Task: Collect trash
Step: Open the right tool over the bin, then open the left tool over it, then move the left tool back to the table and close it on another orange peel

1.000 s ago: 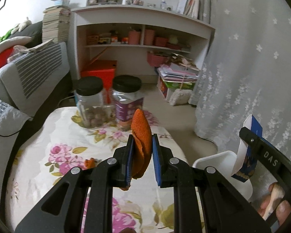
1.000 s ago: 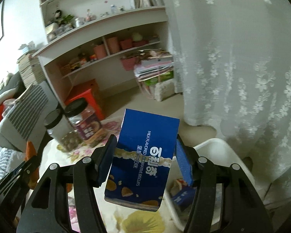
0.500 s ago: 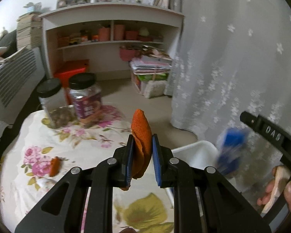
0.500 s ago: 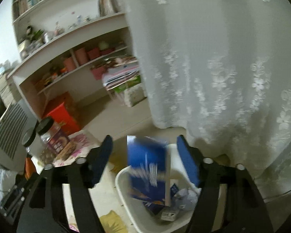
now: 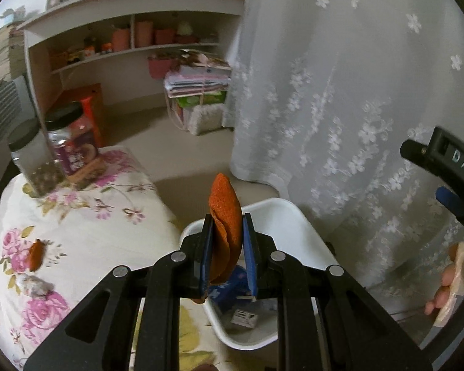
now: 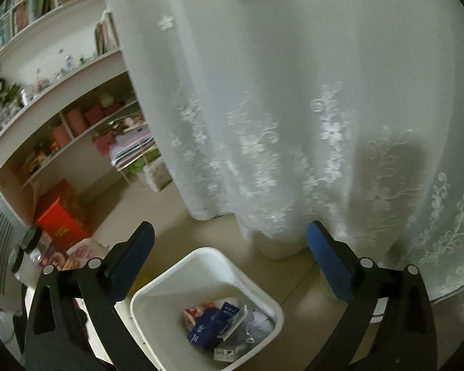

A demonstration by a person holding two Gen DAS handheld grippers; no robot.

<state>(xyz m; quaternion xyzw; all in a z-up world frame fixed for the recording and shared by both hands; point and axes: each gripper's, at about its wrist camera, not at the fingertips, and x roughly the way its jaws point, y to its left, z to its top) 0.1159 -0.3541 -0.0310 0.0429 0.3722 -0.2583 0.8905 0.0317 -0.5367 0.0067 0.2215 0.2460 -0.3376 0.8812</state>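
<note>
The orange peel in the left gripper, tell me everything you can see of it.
The orange peel is a curved, rough-skinned strip of dull orange, apparently two layers folded together. It stands upright, pinched between the blue pads of the left gripper, its rounded tip rising above them. Behind it sits the white bin. Nothing else touches it.

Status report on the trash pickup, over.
Left tongs shut on orange peel. Right tongs opening, empty, over white bin. Blue box inside. Nothing blocking.
</note>
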